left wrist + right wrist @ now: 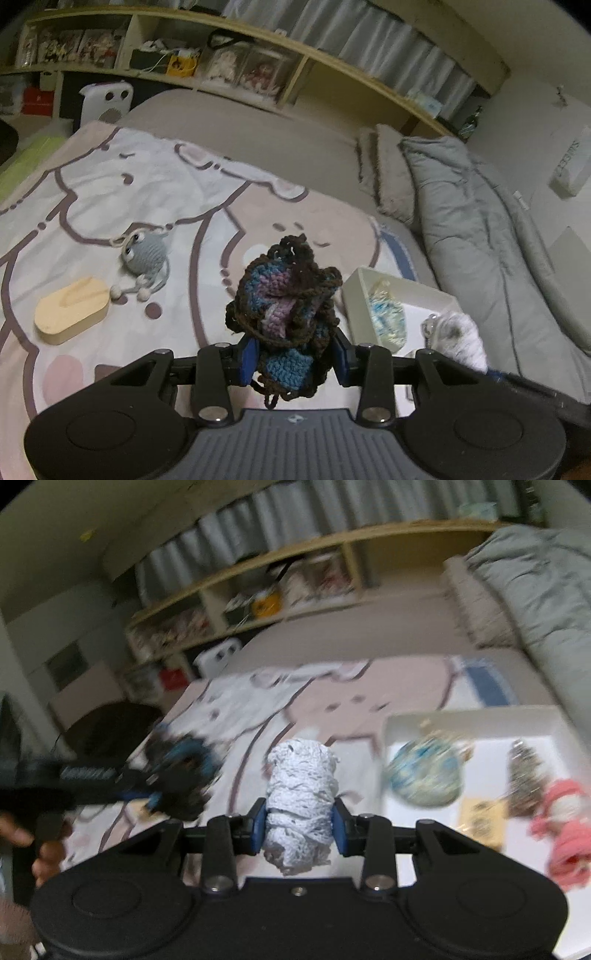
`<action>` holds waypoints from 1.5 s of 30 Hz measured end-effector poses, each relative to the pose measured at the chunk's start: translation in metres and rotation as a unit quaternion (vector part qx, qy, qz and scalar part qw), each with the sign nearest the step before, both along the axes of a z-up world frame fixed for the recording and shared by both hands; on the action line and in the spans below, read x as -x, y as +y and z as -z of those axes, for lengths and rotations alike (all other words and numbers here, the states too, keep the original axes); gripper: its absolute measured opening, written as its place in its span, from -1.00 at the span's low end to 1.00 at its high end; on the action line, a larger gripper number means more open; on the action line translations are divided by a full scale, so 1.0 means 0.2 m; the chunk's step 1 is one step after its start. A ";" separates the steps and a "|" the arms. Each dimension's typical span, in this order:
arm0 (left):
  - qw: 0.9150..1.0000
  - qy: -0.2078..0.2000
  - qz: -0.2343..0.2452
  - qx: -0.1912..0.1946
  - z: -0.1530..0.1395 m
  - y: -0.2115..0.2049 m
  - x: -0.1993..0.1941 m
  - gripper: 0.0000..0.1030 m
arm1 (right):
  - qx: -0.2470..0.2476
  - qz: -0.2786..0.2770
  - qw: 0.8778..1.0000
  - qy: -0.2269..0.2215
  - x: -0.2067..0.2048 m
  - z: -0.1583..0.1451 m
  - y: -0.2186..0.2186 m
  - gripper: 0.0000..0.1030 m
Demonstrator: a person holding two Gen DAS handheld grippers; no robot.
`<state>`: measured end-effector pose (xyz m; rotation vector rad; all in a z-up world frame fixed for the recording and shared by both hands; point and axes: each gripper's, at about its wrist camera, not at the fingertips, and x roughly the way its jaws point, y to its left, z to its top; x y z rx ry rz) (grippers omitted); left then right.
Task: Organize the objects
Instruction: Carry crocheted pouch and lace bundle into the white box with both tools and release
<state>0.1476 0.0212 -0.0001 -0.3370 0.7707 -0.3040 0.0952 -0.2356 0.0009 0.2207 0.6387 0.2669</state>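
Observation:
My left gripper (295, 356) is shut on a dark brown, blue and purple crochet piece (286, 299) and holds it above the bed. My right gripper (300, 825) is shut on a white crochet piece (301, 805), which also shows in the left wrist view (460, 338). A white tray (391, 284) lies on the bed to the right of the left gripper, with a blue-white crochet item (386, 317) in it. In the right wrist view the tray (480, 727) also holds a round blue item (424, 775), a brownish piece (524, 771) and a pink crochet item (569, 823). The left gripper with its crochet piece (177, 771) shows blurred at left.
A grey crochet toy (146, 254) and a pale wooden block (72, 308) lie on the cartoon-print blanket (92, 192) at left. A grey duvet (480, 229) and a pillow (388, 173) lie at right. A wooden shelf unit (221, 59) stands behind the bed.

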 end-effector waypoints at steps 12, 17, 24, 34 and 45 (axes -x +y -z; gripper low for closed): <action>0.998 -0.028 0.052 0.004 -0.12 -0.24 0.00 -0.20 | 0.008 0.081 0.996 -0.032 -0.06 -0.06 -0.35 -0.28; 0.995 -0.033 0.089 -0.002 -0.15 -0.46 -0.02 -0.20 | 0.013 0.108 0.993 -0.037 -0.12 -0.04 -0.44 -0.28; 0.991 -0.013 0.127 -0.026 -0.07 -0.78 -0.07 -0.20 | -0.002 0.130 0.991 -0.025 -0.23 0.03 -0.56 -0.28; 0.986 0.043 0.136 -0.087 0.22 -1.02 -0.12 -0.20 | -0.019 0.129 0.991 0.019 -0.38 0.23 -0.59 -0.28; 0.977 0.057 0.148 -0.143 0.32 -1.07 -0.19 -0.20 | 0.000 0.133 0.990 0.049 -0.49 0.32 -0.57 -0.28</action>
